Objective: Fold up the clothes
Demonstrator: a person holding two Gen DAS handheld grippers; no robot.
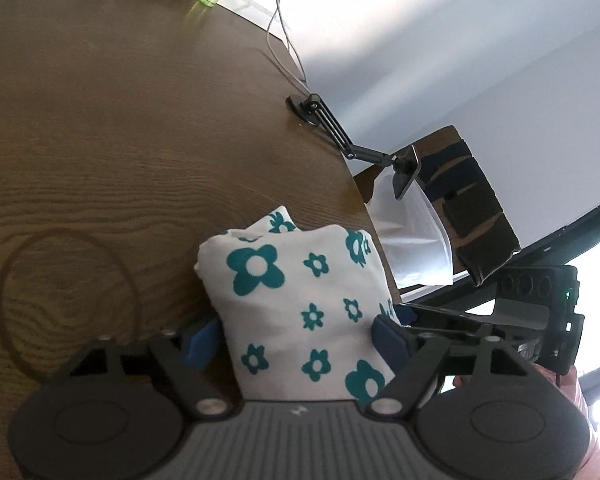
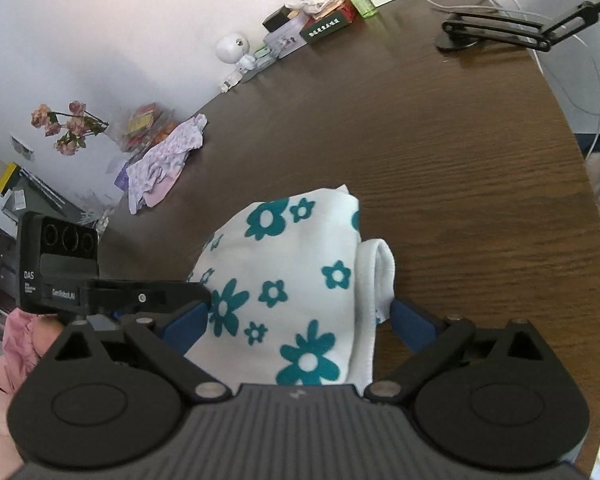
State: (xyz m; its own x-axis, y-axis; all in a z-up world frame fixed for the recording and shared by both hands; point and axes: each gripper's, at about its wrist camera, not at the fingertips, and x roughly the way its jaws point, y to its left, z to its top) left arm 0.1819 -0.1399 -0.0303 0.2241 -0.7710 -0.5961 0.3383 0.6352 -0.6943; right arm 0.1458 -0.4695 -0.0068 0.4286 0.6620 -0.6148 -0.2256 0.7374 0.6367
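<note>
**A:** Where does the white knit garment with teal flower print (image 1: 300, 304) lie from each tool?

**B:** Dead ahead of both, bunched into a thick bundle on the dark wood-grain tabletop (image 1: 120, 140). The left tool (image 1: 298, 338) straddles it, a blue pad (image 1: 202, 344) at each flank. The right tool (image 2: 300, 320) does the same from the other side.

**A:** Clenched on it?

**B:** Neither looks so. The left one's pads sit against or just beside the cloth; I cannot tell if they press. On the right tool, its right pad (image 2: 414, 322) stands apart from the folded white hem, so I read it as released.

**A:** Long axis?

**B:** It runs away from the tools, near to far, with a rolled hem (image 2: 382, 268) poking out on the right in the right wrist view.

**A:** Edges, room?

**B:** In the left wrist view the bundle lies close to the tabletop's right edge, with a wooden chair (image 1: 472, 208) beyond. Open wood stretches far and left. A black clamp arm (image 2: 496, 28) and a crumpled lilac cloth (image 2: 160, 160) stand well apart.
</note>
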